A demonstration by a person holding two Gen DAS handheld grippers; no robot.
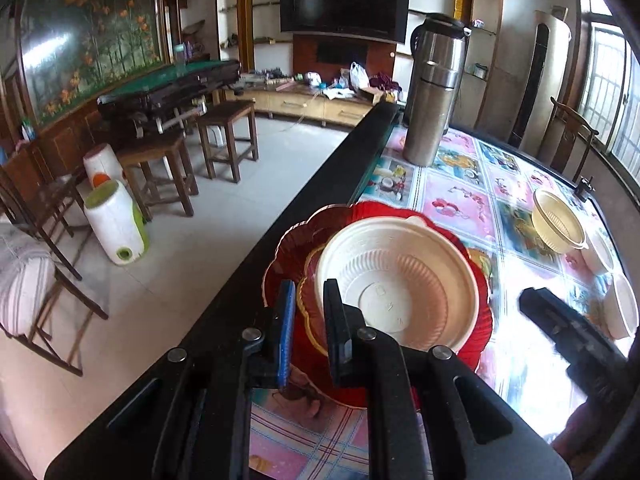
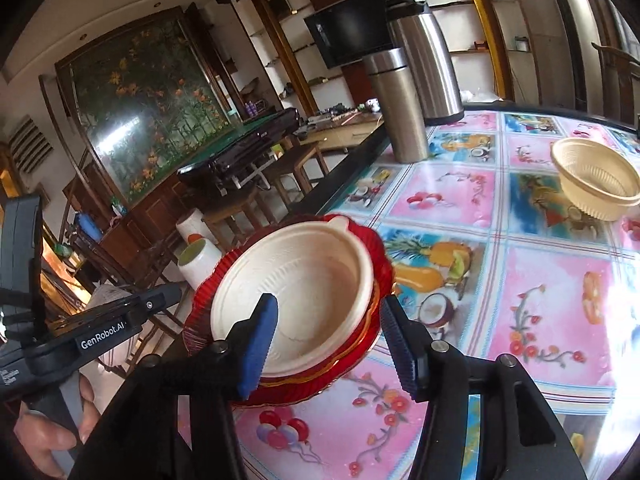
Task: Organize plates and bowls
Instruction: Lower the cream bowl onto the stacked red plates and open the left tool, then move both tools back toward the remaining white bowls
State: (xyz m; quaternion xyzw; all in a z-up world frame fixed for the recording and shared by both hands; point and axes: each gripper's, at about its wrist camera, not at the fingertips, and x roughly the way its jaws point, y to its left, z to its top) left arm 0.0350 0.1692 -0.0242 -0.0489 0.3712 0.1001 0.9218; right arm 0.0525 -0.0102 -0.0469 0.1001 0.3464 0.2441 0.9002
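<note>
Table point(image 2: 540, 280) under a glossy fruit-and-flower cloth carries everything; glare washes out its near right part in the left wrist view. Tall steel flasks point(image 1: 434, 92) stand at the far edge. A red scalloped plate point(image 1: 478, 320) lies by the table's left edge, its underside hidden and a smaller gold-rimmed plate stacked on it, mostly covered. A cream ribbed bowl point(image 2: 316, 280) sits upright in that stack. A second cream bowl point(image 2: 600, 180) rests tilted, well apart to the right. Only the left view shows further white bowls point(image 1: 622, 308), cut off at the frame edge. The left gripper point(image 1: 310, 316) has its jaws narrowly parted across the plates' near rim; contact cannot be told. The right gripper point(image 2: 332, 340) has its jaws spread wide over the bowl's near wall.
</note>
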